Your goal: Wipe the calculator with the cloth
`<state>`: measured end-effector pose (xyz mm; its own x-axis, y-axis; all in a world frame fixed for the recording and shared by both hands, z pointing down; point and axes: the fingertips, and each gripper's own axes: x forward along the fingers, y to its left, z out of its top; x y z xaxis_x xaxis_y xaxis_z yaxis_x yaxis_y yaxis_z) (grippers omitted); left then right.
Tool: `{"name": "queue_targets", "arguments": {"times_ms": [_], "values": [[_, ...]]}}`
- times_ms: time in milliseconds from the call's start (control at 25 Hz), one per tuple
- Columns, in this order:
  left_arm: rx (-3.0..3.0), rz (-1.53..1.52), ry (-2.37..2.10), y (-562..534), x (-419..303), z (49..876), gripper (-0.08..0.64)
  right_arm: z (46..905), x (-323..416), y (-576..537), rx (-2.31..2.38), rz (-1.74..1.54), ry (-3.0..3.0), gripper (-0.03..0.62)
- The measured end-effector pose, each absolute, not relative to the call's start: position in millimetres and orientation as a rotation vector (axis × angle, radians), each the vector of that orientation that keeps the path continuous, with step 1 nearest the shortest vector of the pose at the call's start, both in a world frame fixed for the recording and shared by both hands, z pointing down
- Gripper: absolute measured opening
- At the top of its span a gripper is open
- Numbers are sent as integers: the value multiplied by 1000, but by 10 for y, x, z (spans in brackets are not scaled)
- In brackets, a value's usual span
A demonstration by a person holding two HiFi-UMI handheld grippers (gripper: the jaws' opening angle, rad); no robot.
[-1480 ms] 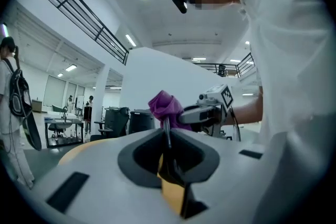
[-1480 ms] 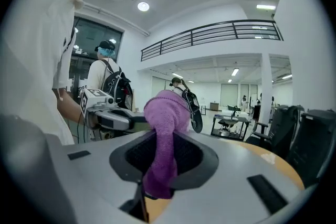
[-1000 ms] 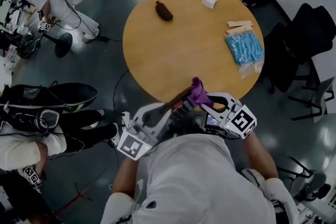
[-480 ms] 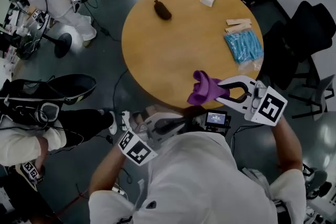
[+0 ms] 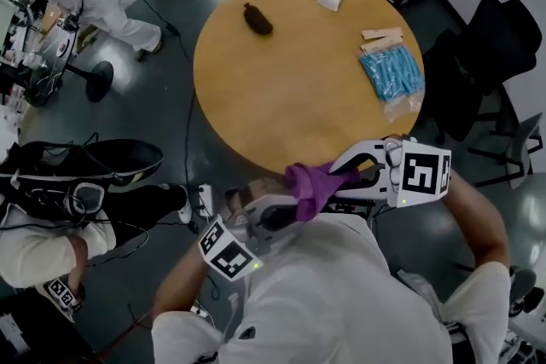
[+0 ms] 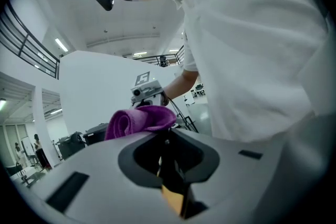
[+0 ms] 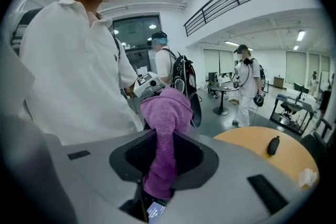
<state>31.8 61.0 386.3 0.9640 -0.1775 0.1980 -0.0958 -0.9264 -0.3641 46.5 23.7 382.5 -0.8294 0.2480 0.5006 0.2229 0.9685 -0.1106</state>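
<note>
Closest to the camera, a white-shirted chest is seen from above, with both elbows bent outward and both tools drawn in against it, tips turned toward each other. The left tool (image 6: 169, 162) is closed narrowly on a thin slab, dark with a tan edge, judged to be the calculator (image 6: 172, 194). It is seen edge-on, with its long axis running straight out along the jaws. In the head view it cannot be made out. Just past its far end, a rolled purple cloth (image 7: 165, 113) is clamped in the right tool (image 5: 345, 179) and hangs down through the jaws. The cloth lies across the left tool's tip, on the person's right of the calculator, so the right hand is judged to be the wiping one. Whether cloth and calculator touch cannot be told. Beyond the hands stands a round wooden table (image 5: 281, 89), well apart from both tools. On it lie a small dark object (image 5: 256, 19) and a blue packet (image 5: 392, 72).
</note>
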Motion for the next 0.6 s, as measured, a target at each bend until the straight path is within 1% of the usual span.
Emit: {"name": "queue_targets", "arguments": {"times_ms": [240, 600], "values": [[-2724, -302, 124, 696, 408, 3711, 46, 3940, 510, 269, -436, 140, -2512, 89], [-2699, -213, 33, 797, 528, 3415, 46, 4079, 600, 240, -622, 338, -2433, 89]]}}
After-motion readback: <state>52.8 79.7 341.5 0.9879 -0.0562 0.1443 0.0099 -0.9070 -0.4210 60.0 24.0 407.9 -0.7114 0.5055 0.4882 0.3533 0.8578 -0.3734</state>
